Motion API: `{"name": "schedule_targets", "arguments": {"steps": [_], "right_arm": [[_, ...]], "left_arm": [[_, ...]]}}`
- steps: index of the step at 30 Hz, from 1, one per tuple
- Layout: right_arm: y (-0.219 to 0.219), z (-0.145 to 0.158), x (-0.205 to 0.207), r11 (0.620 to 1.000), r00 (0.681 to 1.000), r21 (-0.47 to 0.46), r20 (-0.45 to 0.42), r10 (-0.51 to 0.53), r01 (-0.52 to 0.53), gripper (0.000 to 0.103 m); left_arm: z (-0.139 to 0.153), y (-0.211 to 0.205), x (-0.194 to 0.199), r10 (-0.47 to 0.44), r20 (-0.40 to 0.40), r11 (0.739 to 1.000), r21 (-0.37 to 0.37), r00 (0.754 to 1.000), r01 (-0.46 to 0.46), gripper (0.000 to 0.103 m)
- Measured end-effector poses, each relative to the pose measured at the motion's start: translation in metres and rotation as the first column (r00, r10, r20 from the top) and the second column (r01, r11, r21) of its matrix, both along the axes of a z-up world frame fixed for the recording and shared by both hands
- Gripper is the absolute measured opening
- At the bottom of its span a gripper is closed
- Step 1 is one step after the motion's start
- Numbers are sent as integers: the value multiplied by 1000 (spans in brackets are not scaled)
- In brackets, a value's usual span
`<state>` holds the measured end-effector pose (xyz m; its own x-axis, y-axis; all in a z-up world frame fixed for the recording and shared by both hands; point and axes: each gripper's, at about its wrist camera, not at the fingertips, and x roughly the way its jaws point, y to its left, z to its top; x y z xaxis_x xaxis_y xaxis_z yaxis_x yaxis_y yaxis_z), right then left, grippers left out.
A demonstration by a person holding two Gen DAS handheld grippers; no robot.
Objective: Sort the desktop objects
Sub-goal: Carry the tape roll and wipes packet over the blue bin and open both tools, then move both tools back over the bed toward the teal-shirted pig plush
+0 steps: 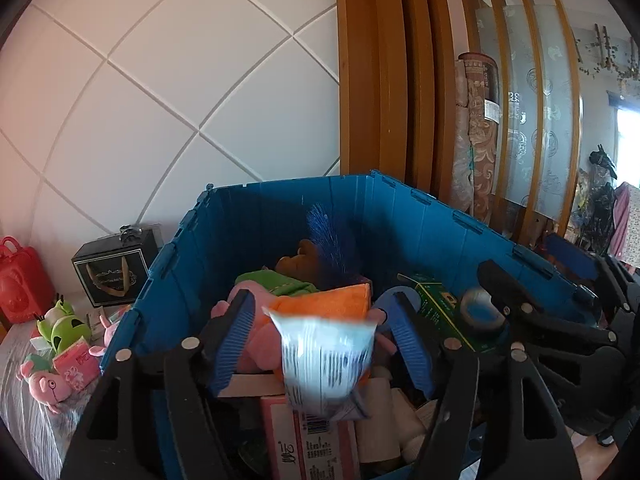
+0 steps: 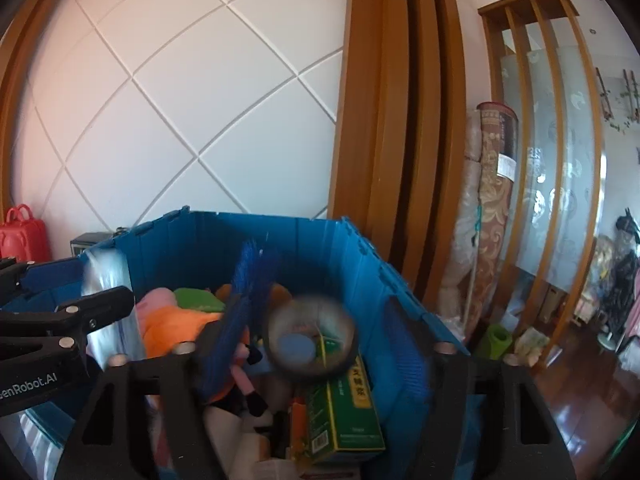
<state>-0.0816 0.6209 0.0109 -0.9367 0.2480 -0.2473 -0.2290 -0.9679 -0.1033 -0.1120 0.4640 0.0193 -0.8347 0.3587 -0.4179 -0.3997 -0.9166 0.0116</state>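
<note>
Over the blue bin [image 1: 280, 216], both grippers [image 1: 324, 340] [image 2: 316, 340] gape wide, releasing packet [image 1: 326, 364] and tape roll [image 2: 312, 344]; next, fetch more.

The blue crate [image 1: 420, 216] is ribbed, matt plastic, filled with soft plush toys [image 1: 256, 340] and an orange fleecy cloth [image 1: 332, 300], beside a glossy green cardboard box [image 2: 352, 412]. A crinkly, shiny plastic packet [image 1: 324, 364] and a glossy roll of tape [image 2: 312, 336] show blurred. Behind stand varnished wood slats [image 2: 400, 120], frosted glass [image 2: 568, 168] and smooth white wall panels [image 1: 160, 80].
</note>
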Motion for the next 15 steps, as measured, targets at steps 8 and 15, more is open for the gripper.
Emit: {"name": "schedule_targets", "arguments": {"steps": [8,15], "right_arm": [[6,5,17,999,999,42,-48,-26,28,103],[-3,7,23,999,1000,41,-27,-9,10,103]], "left_arm": [[8,-20,9,49,-13,997,68,999,-48,77],[16,-50,22,107,-34,988,117,994,-102,78]]}}
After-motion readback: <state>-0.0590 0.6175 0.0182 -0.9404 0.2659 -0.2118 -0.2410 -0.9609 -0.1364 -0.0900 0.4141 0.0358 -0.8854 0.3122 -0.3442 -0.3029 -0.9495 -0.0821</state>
